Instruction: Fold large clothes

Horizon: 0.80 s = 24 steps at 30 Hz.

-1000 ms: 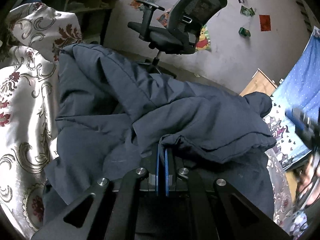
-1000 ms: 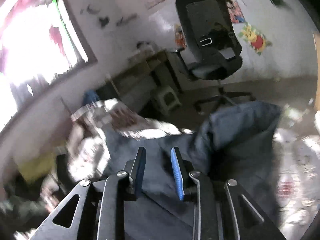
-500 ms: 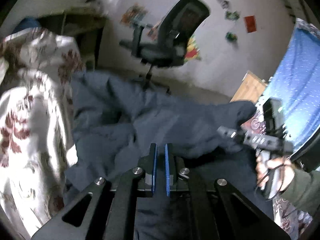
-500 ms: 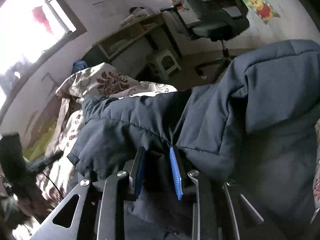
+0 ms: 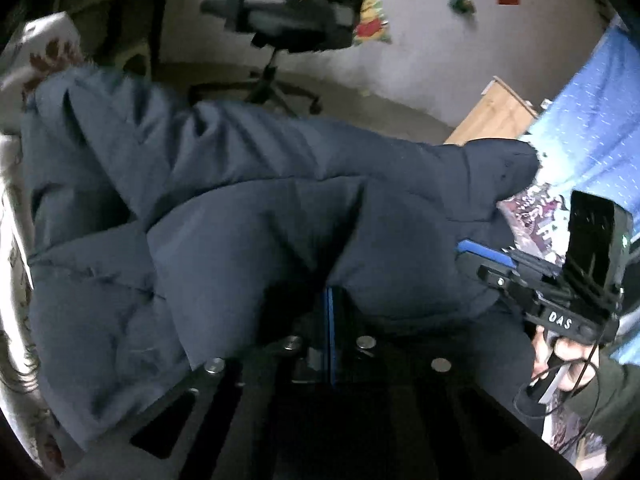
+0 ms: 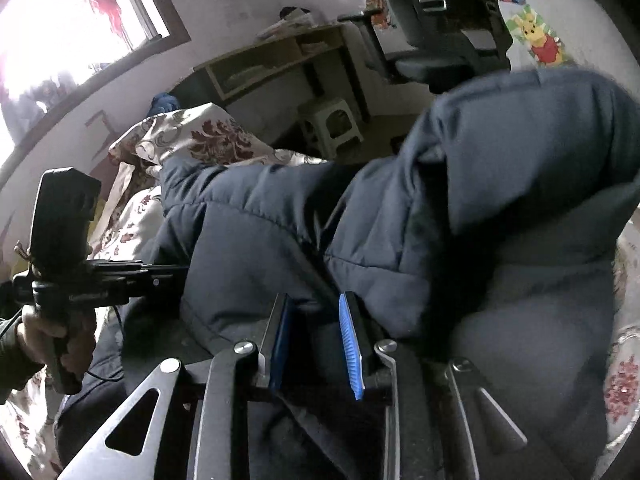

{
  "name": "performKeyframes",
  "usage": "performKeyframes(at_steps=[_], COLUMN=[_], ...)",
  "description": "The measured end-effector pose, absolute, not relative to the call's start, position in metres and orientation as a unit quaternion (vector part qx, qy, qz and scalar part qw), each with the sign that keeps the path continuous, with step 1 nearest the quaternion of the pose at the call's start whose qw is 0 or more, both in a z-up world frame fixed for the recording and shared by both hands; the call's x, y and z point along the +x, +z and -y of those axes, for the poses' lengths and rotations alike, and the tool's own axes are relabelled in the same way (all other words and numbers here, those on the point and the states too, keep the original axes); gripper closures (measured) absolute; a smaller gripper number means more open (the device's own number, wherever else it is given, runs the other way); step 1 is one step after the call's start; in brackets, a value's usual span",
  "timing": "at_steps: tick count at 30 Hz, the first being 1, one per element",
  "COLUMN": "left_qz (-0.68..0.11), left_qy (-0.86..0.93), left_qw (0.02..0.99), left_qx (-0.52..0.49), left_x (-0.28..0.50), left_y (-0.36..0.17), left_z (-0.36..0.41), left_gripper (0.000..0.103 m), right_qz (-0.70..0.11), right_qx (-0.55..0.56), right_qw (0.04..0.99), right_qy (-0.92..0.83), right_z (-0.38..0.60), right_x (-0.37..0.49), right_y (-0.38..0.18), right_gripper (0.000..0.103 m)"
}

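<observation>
A dark navy padded jacket [image 5: 248, 216] lies bunched on a bed with a floral cover; it also fills the right wrist view [image 6: 400, 220]. My left gripper [image 5: 330, 304] is shut, its blue pads pressed together under a fold of the jacket. From the right wrist view the left gripper [image 6: 176, 270] pokes into the jacket's left edge. My right gripper [image 6: 316, 320] is open, its blue pads [image 6: 350, 344] straddling a jacket fold. It also shows in the left wrist view [image 5: 472, 250] at the jacket's right edge.
The floral bed cover [image 6: 200, 136] lies under and left of the jacket. A black office chair [image 5: 288, 20] stands on the floor behind. A wooden desk shelf [image 6: 276, 60] and small stool [image 6: 332, 120] sit by the wall. A blue curtain [image 5: 592, 112] hangs at right.
My left gripper closed fully and pushed in under the jacket fold. My right gripper came down onto the jacket and its jaws now straddle a fold. The jacket bunched up higher.
</observation>
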<state>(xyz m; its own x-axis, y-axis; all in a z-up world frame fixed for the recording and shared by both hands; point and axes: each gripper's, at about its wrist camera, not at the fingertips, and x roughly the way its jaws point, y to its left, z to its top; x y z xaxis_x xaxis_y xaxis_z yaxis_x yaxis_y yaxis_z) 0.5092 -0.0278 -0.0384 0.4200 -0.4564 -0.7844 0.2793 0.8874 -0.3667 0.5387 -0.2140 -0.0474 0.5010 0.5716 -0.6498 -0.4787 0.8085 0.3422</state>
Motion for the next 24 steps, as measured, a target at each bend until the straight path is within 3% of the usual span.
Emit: performKeyframes(at_steps=[8,12,15,17,18,19,22,23,24], left_qz=[-0.459,-0.433,-0.376,-0.321,-0.304,-0.290,-0.286,-0.308,-0.320], left_qy=[-0.166,-0.177,-0.189,-0.168,-0.153,-0.133,-0.090,-0.066,-0.054], left_qw=[0.873,0.883,0.906,0.930,0.938,0.945,0.949,0.943,0.939], left_qx=[-0.022,-0.034,-0.050,-0.060,-0.069,-0.077,-0.096,-0.103,-0.112], left_x=[0.514,0.499,0.477,0.475,0.480,0.488,0.528,0.549,0.559], left_y=[-0.057,-0.043,-0.022,-0.001,0.007,0.014,0.025,0.022,0.018], left_z=[0.054,0.045,0.026,0.014,0.015,0.012,0.004,0.001,-0.004], left_gripper=[0.102,0.102,0.102,0.102,0.102,0.102,0.102,0.102,0.102], right_qz=[-0.363,-0.360,-0.290,-0.239,-0.222,-0.216,-0.250,-0.276,-0.293], right_qx=[0.082,0.057,0.025,-0.003,-0.016,-0.025,-0.030,-0.024,-0.020], right_qw=[0.879,0.885,0.918,0.943,0.954,0.960,0.962,0.958,0.954], right_qy=[0.297,0.291,0.271,0.231,0.203,0.176,0.107,0.079,0.066], right_z=[0.212,0.214,0.218,0.217,0.216,0.214,0.215,0.219,0.225], right_x=[0.542,0.530,0.518,0.521,0.528,0.537,0.585,0.603,0.612], right_y=[-0.072,-0.045,-0.005,0.019,0.029,0.034,0.032,0.024,0.018], right_gripper=[0.080,0.078,0.078,0.065,0.054,0.053,0.055,0.059,0.071])
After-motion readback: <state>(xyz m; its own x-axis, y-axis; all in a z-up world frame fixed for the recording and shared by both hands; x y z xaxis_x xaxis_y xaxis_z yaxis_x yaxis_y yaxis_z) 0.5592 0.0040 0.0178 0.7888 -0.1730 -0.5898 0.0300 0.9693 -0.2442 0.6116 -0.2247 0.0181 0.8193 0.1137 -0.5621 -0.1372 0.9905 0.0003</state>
